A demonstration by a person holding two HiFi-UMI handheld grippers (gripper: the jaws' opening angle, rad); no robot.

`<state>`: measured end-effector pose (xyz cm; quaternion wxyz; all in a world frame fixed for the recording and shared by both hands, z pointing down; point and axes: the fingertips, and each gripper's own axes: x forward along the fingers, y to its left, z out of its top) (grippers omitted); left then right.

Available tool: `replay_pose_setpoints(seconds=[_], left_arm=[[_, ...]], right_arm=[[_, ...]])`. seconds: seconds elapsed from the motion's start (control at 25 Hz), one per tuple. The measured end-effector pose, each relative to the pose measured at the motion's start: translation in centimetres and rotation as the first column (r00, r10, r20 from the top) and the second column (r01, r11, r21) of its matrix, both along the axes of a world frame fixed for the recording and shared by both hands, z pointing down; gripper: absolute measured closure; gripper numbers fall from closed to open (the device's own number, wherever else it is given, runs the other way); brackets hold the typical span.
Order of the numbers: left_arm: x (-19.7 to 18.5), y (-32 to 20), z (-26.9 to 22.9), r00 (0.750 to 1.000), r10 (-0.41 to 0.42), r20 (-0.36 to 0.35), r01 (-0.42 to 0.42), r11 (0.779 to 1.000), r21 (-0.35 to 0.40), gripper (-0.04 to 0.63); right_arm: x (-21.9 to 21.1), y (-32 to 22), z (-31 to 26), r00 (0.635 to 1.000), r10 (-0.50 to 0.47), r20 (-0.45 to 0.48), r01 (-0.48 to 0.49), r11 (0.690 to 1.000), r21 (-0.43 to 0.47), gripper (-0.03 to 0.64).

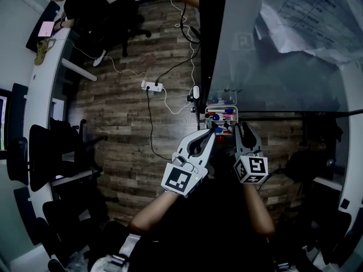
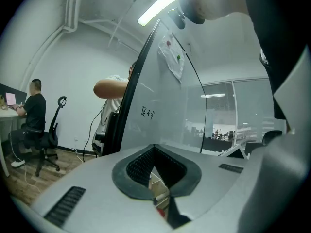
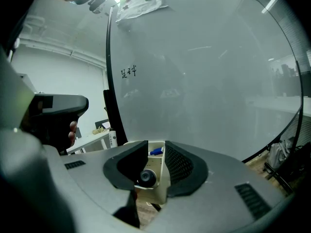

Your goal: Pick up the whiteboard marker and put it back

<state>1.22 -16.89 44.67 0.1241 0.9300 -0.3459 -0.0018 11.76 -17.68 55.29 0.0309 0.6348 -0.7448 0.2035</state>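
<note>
1. Right hand-held gripper [image 3: 156,149]: jaws spread. The marker [image 3: 147,177] sits between them, close to the 9 o'clock pad, with open space on the 3 o'clock side. No pinch seen.
2. The marker shows end-on, so its long axis runs along the jaws toward 12 o'clock, into the tray [image 3: 159,174] at the foot of the whiteboard [image 1: 283,67].
3. Left hand-held gripper [image 1: 212,130]: tips pressed together, empty, at 9 o'clock of the right one. The right is nearer the marker.
4. Judgement: the marker looks returned. The next move would be a straight pull toward 6 o'clock, clear of both pads.
</note>
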Motion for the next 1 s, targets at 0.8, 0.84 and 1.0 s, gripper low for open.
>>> replay_pose_setpoints(seconds=[0.8,0.84,1.0], left_arm=[[0.1,0.6,-0.8,1.000,0.025,-0.017,-0.025,0.999,0.024,0.588],[0.1,0.7,-0.8,0.999,0.026,-0.019,-0.025,0.999,0.026,0.588],[-0.2,0.9,-1.1,0.999,0.029,-0.022,-0.028,0.999,0.034,0.588]], right_arm=[[-0.1,1.1,-1.7,1.000,0.016,-0.012,-0.016,0.999,0.045,0.518],[-0.1,1.2,-1.9,1.000,0.020,-0.013,-0.019,0.999,0.050,0.518],[0.1,1.7,-2.8,0.999,0.045,-0.024,-0.043,0.996,0.075,0.518]])
